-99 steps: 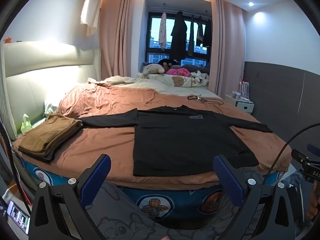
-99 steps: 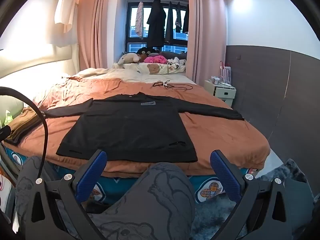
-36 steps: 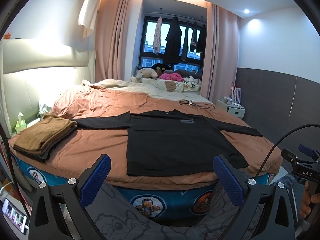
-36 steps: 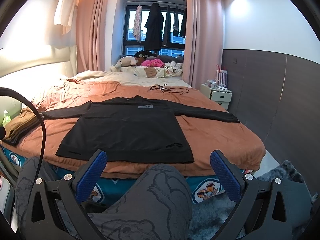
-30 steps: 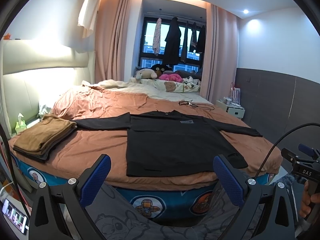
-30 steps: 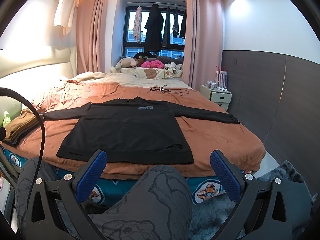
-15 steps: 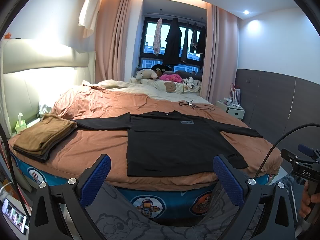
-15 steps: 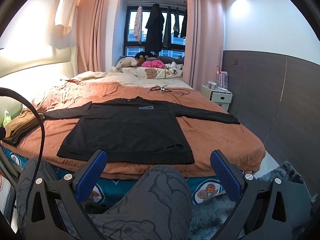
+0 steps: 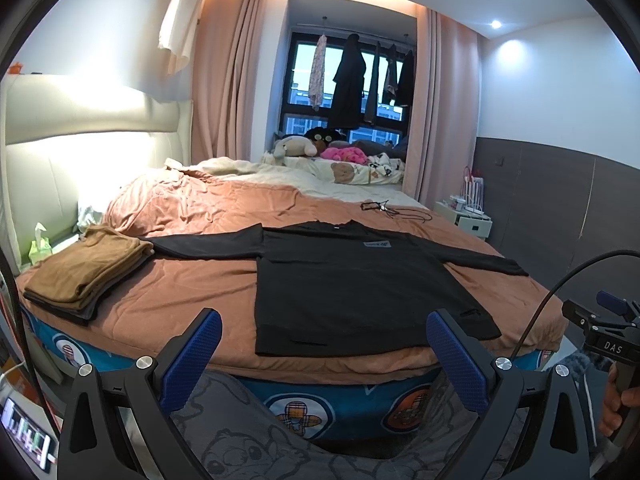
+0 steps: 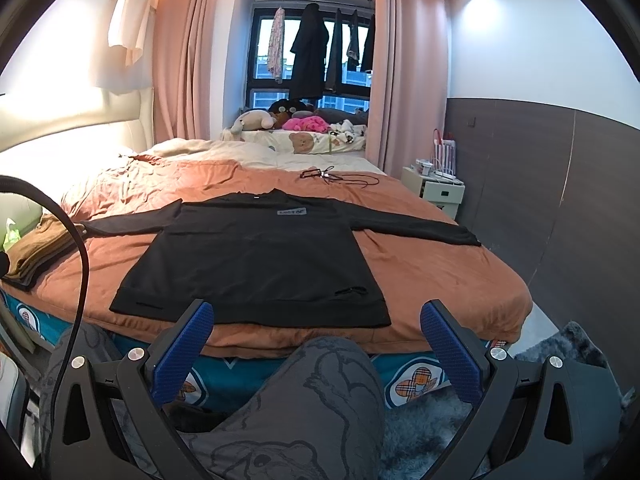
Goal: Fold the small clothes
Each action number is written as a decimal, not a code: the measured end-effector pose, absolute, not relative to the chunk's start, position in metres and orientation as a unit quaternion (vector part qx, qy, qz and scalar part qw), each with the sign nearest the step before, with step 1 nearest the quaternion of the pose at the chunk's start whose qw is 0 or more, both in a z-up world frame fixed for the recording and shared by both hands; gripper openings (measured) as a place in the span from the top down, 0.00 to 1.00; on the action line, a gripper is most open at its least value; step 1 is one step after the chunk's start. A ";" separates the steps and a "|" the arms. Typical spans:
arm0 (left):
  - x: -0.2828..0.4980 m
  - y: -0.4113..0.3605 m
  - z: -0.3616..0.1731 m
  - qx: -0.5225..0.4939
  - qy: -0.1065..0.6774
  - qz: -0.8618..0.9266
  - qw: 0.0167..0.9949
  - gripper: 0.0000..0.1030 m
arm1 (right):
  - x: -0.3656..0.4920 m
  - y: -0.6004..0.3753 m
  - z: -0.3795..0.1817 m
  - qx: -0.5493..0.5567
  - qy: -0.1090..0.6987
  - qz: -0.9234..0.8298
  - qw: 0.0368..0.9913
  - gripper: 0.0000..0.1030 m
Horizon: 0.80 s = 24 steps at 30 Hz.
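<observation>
A black long-sleeved shirt (image 9: 360, 284) (image 10: 260, 260) lies flat on the orange bedspread, front up, both sleeves stretched out sideways, hem toward me. My left gripper (image 9: 324, 344) hangs open in front of the bed's near edge, short of the hem, with nothing between its blue pads. My right gripper (image 10: 316, 336) is also open and empty, held over a person's knee (image 10: 320, 392) in grey printed trousers, short of the hem. From the left wrist view, the right gripper's handle (image 9: 608, 344) shows at the far right in a hand.
A stack of folded brown and grey clothes (image 9: 84, 272) sits at the bed's left corner beside a tissue box (image 9: 40, 244). Cables (image 10: 340, 176) lie on the far part of the bed. Plush toys (image 10: 280, 120) line the window. A white nightstand (image 10: 432, 188) stands right.
Both views have tilted up slightly since 3.3 s ago. The shirt has not moved and both grippers have stayed open.
</observation>
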State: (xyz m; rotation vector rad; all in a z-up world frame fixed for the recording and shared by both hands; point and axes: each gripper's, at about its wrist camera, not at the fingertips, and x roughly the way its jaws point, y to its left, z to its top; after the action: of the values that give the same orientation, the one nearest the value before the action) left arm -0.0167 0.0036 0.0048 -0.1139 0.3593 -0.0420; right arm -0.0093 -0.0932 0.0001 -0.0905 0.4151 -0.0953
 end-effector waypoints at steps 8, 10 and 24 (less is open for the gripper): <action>0.019 0.008 0.001 -0.057 0.190 -0.024 0.980 0.00 | 0.023 -0.088 -0.003 -0.057 0.215 -0.066 0.973 0.00; 0.032 0.012 -0.002 -0.059 0.196 -0.022 0.978 0.00 | 0.035 -0.085 -0.005 -0.057 0.222 -0.067 0.971 0.00; 0.113 0.056 -0.033 -0.094 0.253 0.001 0.963 0.00 | 0.119 -0.076 -0.007 -0.046 0.291 -0.052 0.954 0.00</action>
State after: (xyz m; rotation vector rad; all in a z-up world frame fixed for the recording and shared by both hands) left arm 0.1127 0.0557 -0.0328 -0.1906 0.5134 0.0017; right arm 0.1191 -0.0764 -0.0073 -0.0929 0.5901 -0.1057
